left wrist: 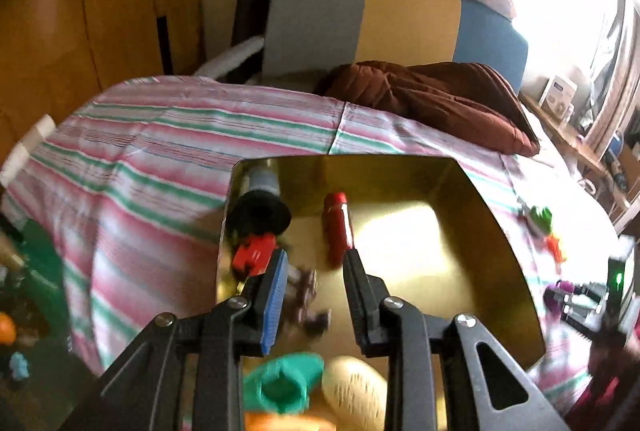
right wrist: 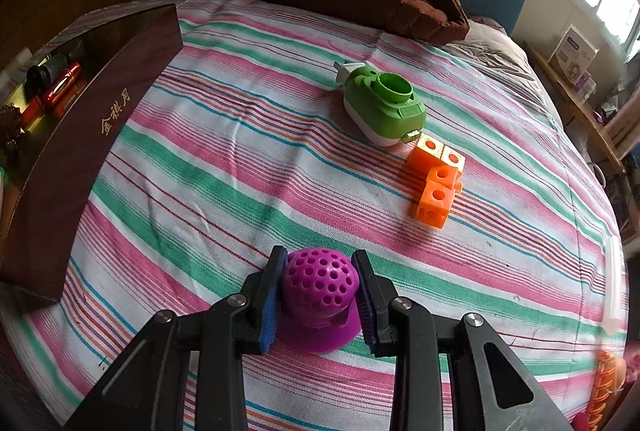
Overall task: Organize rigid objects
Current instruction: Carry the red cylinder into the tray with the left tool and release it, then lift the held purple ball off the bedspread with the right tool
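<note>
Evidently sorting toys into the gold box [left wrist: 460, 183], the right gripper [right wrist: 320, 291] clamps the purple ball [right wrist: 320, 281] on the bed [right wrist: 240, 159], while the left gripper [left wrist: 314, 267] hangs nearly closed and empty above the box.

Three gold Chinese characters, 金秋月, run along the outer wall of the dark brown wood-grain box [right wrist: 86, 135]. Print on the white carton [right wrist: 573, 55] near the window is too small to read.
</note>
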### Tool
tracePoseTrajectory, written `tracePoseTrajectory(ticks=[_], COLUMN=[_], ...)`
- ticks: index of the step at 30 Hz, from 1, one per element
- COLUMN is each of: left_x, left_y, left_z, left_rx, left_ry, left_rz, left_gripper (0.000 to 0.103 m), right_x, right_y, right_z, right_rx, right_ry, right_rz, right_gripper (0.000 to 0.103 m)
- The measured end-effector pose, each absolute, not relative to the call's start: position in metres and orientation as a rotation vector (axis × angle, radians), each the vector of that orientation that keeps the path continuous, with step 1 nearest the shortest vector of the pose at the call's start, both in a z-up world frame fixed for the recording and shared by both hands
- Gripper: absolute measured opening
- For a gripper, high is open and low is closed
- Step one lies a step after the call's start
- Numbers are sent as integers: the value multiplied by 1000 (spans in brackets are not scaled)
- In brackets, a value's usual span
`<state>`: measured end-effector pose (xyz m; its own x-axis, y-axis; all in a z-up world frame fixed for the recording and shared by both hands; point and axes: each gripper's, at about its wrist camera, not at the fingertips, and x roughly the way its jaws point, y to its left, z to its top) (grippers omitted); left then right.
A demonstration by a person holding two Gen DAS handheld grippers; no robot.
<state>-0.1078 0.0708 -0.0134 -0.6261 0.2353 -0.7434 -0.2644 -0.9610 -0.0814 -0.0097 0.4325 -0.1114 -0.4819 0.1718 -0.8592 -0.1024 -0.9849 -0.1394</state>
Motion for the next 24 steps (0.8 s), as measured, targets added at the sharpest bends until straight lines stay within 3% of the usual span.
tracePoseTrajectory(ticks=[9,24], left_x=[-56,-42], left_y=[64,64], left_z=[-11,-19], left_rx=[-1139,-1162], left_ry=[105,124], left_rz=[2622,2602], left_gripper=[28,28], right_x=[-8,-10], right_y=[431,436], right_z=[-111,-112], right_rx=[-1481,-1485], right_ry=[-125,-87], right_rz=[2579,2581], right_gripper=[33,33])
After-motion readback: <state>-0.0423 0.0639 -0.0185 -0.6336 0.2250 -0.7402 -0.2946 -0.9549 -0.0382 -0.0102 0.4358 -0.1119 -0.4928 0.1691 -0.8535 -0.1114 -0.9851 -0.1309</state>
